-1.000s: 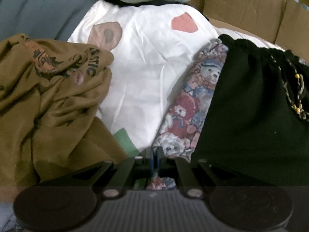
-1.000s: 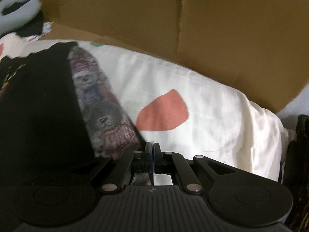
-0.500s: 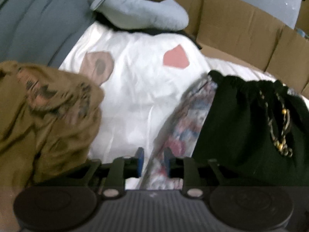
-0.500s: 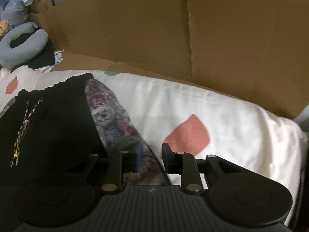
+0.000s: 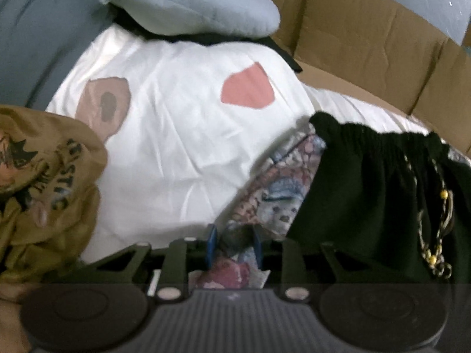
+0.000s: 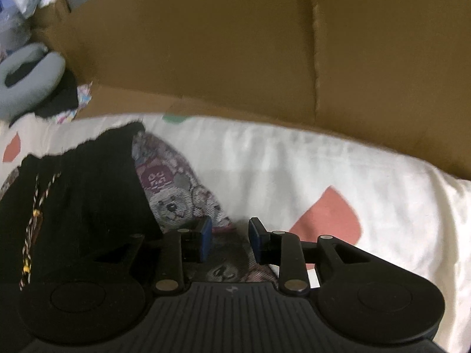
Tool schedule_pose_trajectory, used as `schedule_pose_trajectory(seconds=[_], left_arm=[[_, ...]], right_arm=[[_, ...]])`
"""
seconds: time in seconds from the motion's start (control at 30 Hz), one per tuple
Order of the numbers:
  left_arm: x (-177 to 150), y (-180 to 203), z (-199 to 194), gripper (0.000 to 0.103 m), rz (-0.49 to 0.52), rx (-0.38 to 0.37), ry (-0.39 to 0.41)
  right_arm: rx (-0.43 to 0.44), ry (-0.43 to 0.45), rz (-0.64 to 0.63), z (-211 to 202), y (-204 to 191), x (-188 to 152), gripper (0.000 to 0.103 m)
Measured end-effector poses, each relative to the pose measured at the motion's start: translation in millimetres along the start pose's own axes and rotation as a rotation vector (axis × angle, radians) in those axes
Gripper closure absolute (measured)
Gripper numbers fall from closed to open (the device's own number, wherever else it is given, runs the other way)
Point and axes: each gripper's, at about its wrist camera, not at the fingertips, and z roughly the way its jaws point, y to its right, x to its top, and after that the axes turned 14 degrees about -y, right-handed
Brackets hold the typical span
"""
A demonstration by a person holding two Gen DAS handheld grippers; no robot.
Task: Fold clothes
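Both grippers have let go: a second ago each was pinched shut on the edge of the bear-print cloth point(image 5: 276, 203), and the jaws have just been opening, with both views pulled back so more of the bed shows. The left gripper point(image 5: 234, 245) now stands part open with a fold of that cloth lying loose between its pads, not pressed. The right gripper point(image 6: 229, 239) is also part open, and the same cloth lies under and between its pads, apparently unclamped.

Just right of the left jaws, and left of the right jaws, lies the black garment point(image 5: 368, 194) with its braided drawstring point(image 5: 438, 217), spread flat over the bear print on the white duvet point(image 5: 176, 153). It looks soft, light and limp, likely to sag and slide. Best taken at the gathered waistband or a hem corner, pinching one layer only.
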Motion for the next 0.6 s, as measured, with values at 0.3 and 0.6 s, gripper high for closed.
schedule_pose_trajectory(seconds=[0.3,0.6], left_arm=[[3,-4,0,0.065,0.013,0.013,0.005],[12,2,-2,0.068,0.031,-0.028,0.058]], right_arm=[[0.008,0.045,-0.03,-7,0,2,0.063],[0.02,0.1,0.083,-4,1,6,0.063]])
